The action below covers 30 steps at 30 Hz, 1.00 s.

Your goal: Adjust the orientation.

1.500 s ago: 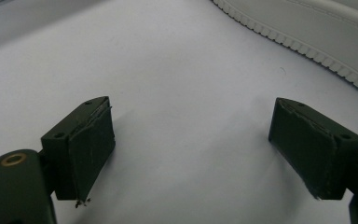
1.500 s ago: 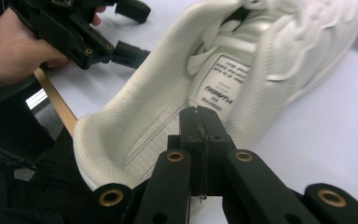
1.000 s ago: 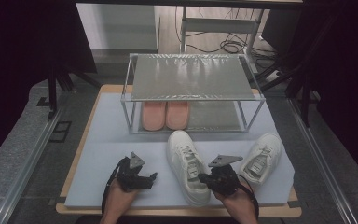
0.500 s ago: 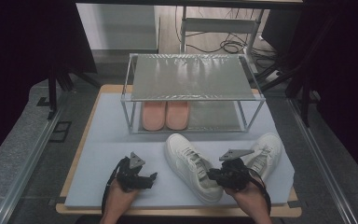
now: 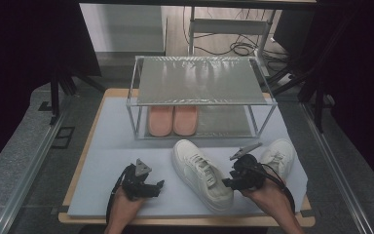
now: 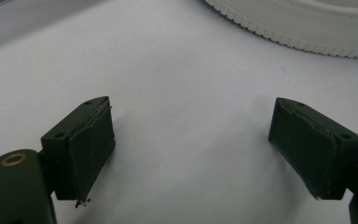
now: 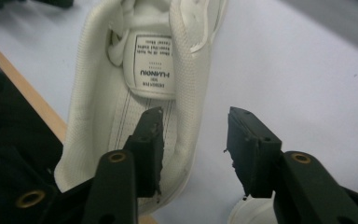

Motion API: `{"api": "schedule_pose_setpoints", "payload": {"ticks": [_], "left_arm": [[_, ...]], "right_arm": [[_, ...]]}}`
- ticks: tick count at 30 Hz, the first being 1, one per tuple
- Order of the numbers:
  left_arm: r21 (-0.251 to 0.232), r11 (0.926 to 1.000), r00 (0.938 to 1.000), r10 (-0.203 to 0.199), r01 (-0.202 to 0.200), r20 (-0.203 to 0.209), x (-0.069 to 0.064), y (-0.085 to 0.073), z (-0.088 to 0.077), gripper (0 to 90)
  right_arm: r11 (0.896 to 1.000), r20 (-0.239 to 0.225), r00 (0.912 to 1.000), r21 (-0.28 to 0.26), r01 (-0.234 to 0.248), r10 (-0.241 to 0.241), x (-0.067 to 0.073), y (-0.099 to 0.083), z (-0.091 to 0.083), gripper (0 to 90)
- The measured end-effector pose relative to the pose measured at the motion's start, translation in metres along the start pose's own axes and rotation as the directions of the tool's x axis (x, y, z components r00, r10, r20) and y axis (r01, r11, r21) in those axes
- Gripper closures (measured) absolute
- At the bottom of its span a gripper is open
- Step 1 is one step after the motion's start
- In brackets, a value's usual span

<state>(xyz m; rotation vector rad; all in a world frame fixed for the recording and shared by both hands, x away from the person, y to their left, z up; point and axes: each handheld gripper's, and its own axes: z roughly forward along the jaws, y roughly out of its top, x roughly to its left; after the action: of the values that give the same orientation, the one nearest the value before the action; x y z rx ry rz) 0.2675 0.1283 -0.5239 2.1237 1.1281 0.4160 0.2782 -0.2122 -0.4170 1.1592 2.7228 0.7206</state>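
A white sneaker (image 5: 202, 173) lies on the grey mat (image 5: 112, 146), toe toward the rack and heel toward the front edge. My right gripper (image 5: 226, 183) hovers at its heel. In the right gripper view the jaws (image 7: 193, 149) have just been opening: one pad sits inside the shoe (image 7: 140, 60), the other outside, and the heel's side wall stands loose between them, not pressed. A second white sneaker (image 5: 278, 155) lies to the right of that hand. My left gripper (image 5: 158, 187) rests open on the mat, left of the first sneaker, its jaws (image 6: 191, 154) empty, the shoe's sole (image 6: 307, 23) beyond them.
A metal two-level rack (image 5: 199, 80) stands at the back of the mat, with a pair of pink slippers (image 5: 173, 120) on its lower shelf. The wooden table edge (image 5: 185, 220) runs along the front. Bare mat lies at the left.
The right gripper swung the sneaker's heel to the right, then opened its jaws and lifted slightly. The left gripper stayed in place.
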Motion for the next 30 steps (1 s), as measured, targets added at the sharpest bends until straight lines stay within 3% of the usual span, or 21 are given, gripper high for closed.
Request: {"api": "schedule_pose_setpoints", "payload": {"ticks": [7,16,24,30], "left_arm": [[-0.001,1.0000,1.0000,0.001,-0.001,-0.001,0.000,0.000,0.000,14.3],[0.003,1.0000,1.0000,0.007,-0.007,0.000,0.000,0.000,0.000,14.3],[0.003,1.0000,1.0000,0.008,-0.008,-0.001,0.000,0.000,0.000,14.3],[0.000,1.0000,1.0000,0.004,-0.004,0.000,0.000,0.000,0.000,14.3]], "right_arm": [[0.992,0.023,0.9985,0.116,0.047,-0.050,0.004,0.013,0.013,47.9],[0.975,0.027,0.9967,0.212,0.070,-0.077,0.003,0.028,0.028,60.8],[0.963,-0.002,0.9978,0.262,0.065,-0.066,0.003,0.034,0.040,74.3],[0.967,-0.030,0.9992,0.254,0.032,-0.026,-0.002,0.035,0.039,79.4]]}}
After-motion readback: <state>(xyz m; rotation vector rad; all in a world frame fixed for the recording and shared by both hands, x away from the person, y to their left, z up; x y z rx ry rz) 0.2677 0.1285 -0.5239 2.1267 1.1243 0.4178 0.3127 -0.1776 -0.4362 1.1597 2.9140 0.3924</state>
